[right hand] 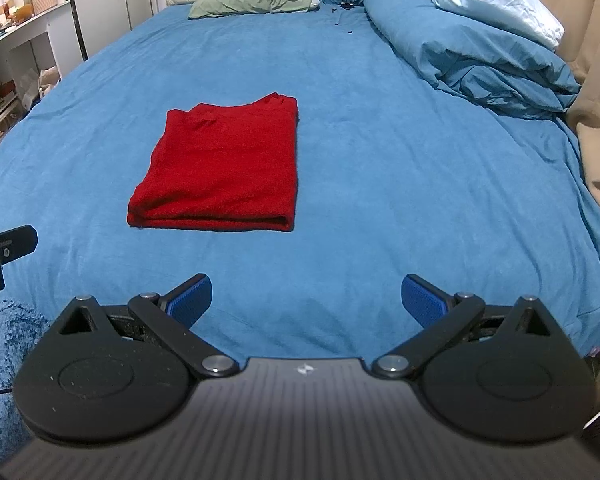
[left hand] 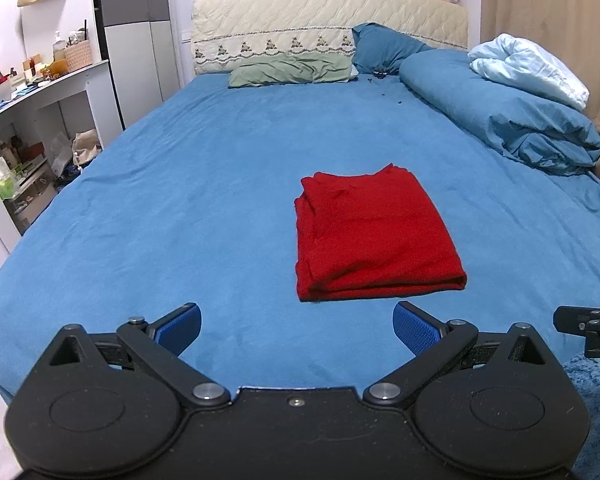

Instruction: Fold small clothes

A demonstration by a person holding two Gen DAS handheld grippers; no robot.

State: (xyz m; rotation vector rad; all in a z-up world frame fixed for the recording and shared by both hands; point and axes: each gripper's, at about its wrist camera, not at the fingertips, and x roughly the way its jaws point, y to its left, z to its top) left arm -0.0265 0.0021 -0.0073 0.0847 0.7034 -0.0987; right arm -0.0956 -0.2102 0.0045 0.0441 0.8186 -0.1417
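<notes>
A red garment (left hand: 374, 236) lies folded into a neat rectangle on the blue bed sheet (left hand: 180, 208), its folded edge toward me. In the right wrist view the same red garment (right hand: 224, 168) sits left of centre. My left gripper (left hand: 297, 330) hovers open just short of the garment's near edge, nothing between its blue pads. My right gripper (right hand: 306, 300) is open too, held back from the garment and to its right, empty. Part of the right gripper (left hand: 588, 328) shows at the left view's right edge.
A bunched blue duvet (left hand: 500, 108) with a pale blue blanket (left hand: 528, 68) lies along the bed's right side. Green pillow (left hand: 292, 70) and blue pillow (left hand: 384, 48) rest by the headboard. A cluttered white shelf unit (left hand: 32, 120) stands left. Fuzzy blue sleeve (right hand: 4, 360) at lower left.
</notes>
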